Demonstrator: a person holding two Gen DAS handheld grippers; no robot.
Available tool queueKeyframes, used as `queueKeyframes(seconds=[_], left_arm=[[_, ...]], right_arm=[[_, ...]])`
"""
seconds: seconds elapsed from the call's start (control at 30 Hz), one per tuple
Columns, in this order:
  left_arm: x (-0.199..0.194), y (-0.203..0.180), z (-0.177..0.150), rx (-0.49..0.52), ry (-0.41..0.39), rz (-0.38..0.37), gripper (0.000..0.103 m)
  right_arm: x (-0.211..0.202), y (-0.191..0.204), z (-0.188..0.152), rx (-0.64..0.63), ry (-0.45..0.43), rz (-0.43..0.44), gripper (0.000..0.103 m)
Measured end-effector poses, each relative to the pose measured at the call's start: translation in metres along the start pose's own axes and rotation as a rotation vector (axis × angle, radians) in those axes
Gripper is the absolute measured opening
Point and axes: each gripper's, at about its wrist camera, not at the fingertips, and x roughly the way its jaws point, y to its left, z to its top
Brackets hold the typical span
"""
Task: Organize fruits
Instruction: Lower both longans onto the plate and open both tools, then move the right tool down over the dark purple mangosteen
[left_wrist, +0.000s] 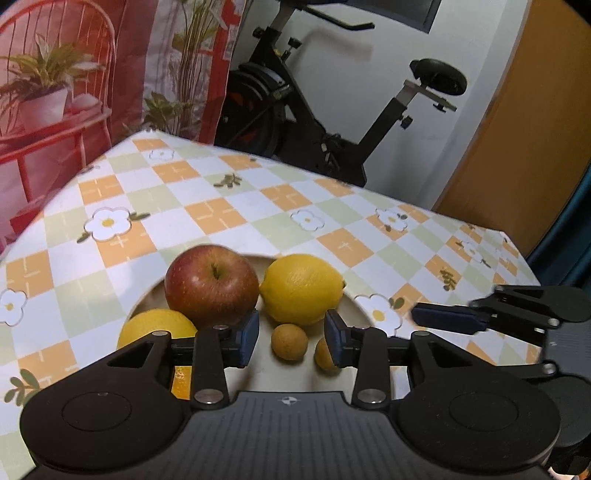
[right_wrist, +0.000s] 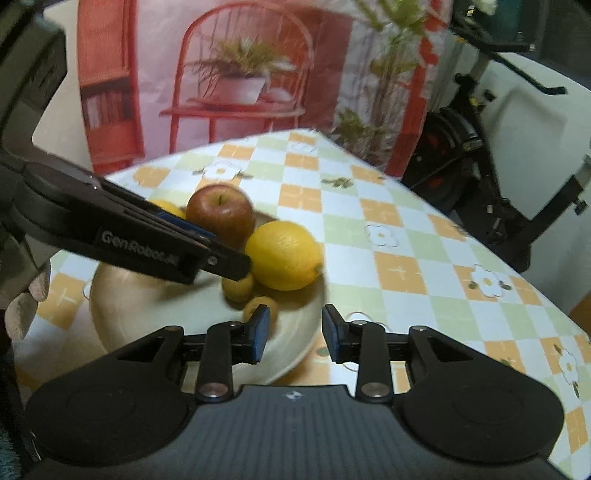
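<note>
Fruit is all piled in 1 cream bowl (right_wrist: 295, 347) near the front edge of the desk (left_wrist: 229, 206): a red apple (left_wrist: 211, 284), 2 lemons, the right one (left_wrist: 301, 289) and one at the left rim (left_wrist: 157, 328), and 2 small brown round fruits, maybe longans (left_wrist: 289, 341).

Left gripper (left_wrist: 291, 341) is about half open, holding nothing, jaws straddling a longan. Right gripper (right_wrist: 293, 334) is also half open and empty, over the bowl's near rim.

Biggest risk I'd guess: the 2 grippers sit very close, so they could knock each other. A pinched longan could squirt out, or a nudged lemon could roll off toward the desk edge.
</note>
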Motion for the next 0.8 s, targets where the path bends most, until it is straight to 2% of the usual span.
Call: queueKeyframes(seconds=[0.2, 0.33, 0.53, 0.7, 0.8], left_arm=[[-0.017, -0.024, 0.002, 0.044, -0.054, 0.01, 0.045], [-0.027, -0.043, -0.001, 0.059, -0.075, -0.016, 0.045], [-0.036, -0.071, -0.019, 0.096, -0.093, -0.05, 0.045], [-0.04, -0.082, -0.036, 0.109, -0.12, -0.055, 0.045], [-0.041, -0.084, -0.043, 0.117, -0.124, -0.047, 0.045]], right_arm=[[-0.048, -0.023, -0.019, 0.138, -0.105, -0.054, 0.034], [-0.078, -0.032, -0.041, 0.217, -0.166, -0.135, 0.034], [-0.114, -0.04, -0.079, 0.362, -0.239, -0.205, 0.034], [-0.137, -0.038, -0.106, 0.419, -0.299, -0.275, 0.037], [-0.144, -0.037, -0.122, 0.465, -0.317, -0.269, 0.037]])
